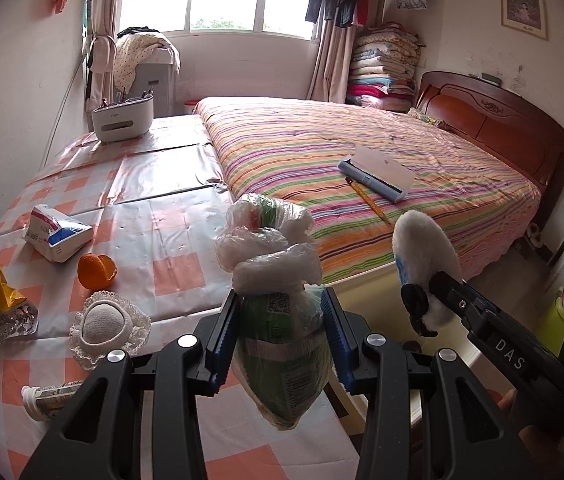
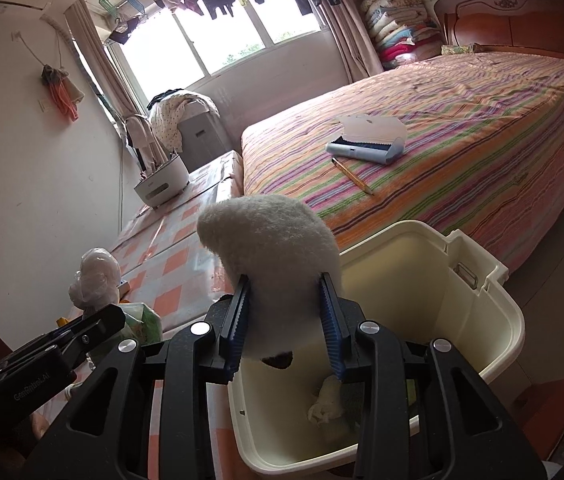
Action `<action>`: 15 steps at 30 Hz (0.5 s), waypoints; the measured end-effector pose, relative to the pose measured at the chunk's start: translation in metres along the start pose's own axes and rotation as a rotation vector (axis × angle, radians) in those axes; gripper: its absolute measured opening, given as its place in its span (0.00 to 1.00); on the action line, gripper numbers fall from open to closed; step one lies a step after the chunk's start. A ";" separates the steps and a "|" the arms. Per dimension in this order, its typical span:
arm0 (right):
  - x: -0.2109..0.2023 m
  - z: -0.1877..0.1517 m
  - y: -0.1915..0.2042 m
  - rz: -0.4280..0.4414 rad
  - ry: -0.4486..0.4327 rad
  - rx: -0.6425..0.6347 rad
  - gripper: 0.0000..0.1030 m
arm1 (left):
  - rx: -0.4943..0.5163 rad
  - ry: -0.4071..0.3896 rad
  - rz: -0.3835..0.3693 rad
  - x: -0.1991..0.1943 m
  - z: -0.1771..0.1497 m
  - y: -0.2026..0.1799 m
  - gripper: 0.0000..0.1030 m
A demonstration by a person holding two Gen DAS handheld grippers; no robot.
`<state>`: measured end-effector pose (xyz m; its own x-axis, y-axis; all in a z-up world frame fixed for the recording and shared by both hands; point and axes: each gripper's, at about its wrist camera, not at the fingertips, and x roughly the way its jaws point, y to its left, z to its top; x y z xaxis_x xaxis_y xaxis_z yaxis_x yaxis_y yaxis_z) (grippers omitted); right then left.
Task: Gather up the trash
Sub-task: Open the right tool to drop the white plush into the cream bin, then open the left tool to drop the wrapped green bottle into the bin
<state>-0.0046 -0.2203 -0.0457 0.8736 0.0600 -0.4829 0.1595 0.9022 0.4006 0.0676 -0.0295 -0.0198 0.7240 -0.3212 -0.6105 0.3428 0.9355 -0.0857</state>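
Note:
My left gripper [image 1: 282, 340] is shut on a knotted clear plastic bag with a green packet inside [image 1: 278, 264], held above the table's near edge. It also shows in the right wrist view [image 2: 96, 276]. My right gripper [image 2: 285, 320] is shut on a fluffy white pad [image 2: 270, 236], held over a cream bin [image 2: 493, 308]. The pad also shows in the left wrist view [image 1: 425, 256]. The bin holds a crumpled white scrap [image 2: 325, 400]. On the checked table [image 1: 162, 232] lie a white carton [image 1: 58, 236], an orange peel [image 1: 96, 270], a gold wrapper [image 1: 2, 292], a lace-edged pad [image 1: 108, 326] and a tube [image 1: 52, 396].
A striped bed [image 1: 361, 160] stands beside the table, with a blue case [image 1: 377, 172] and a pencil [image 1: 365, 200] on it. A white utensil holder [image 1: 122, 118] sits at the table's far end. Folded blankets [image 1: 385, 68] are stacked by the headboard.

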 end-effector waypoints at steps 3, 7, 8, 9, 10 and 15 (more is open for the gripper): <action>-0.002 0.002 -0.009 -0.011 -0.006 0.018 0.32 | 0.014 0.008 -0.008 0.003 0.000 -0.009 0.39; -0.005 0.005 -0.019 -0.020 -0.017 0.049 0.33 | 0.038 0.016 -0.016 0.006 0.000 -0.022 0.39; -0.006 0.005 -0.021 -0.023 -0.021 0.055 0.33 | 0.042 0.015 -0.018 0.006 0.001 -0.025 0.39; -0.007 0.005 -0.024 -0.027 -0.024 0.062 0.33 | 0.047 0.017 -0.020 0.007 0.001 -0.028 0.39; -0.008 0.005 -0.025 -0.027 -0.026 0.068 0.34 | 0.051 0.020 -0.022 0.007 0.002 -0.030 0.39; -0.012 0.007 -0.035 -0.031 -0.045 0.110 0.41 | 0.070 0.026 -0.030 0.012 0.003 -0.042 0.39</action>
<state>-0.0177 -0.2558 -0.0485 0.8866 0.0111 -0.4624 0.2347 0.8507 0.4704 0.0637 -0.0733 -0.0208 0.6974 -0.3444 -0.6285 0.4061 0.9125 -0.0494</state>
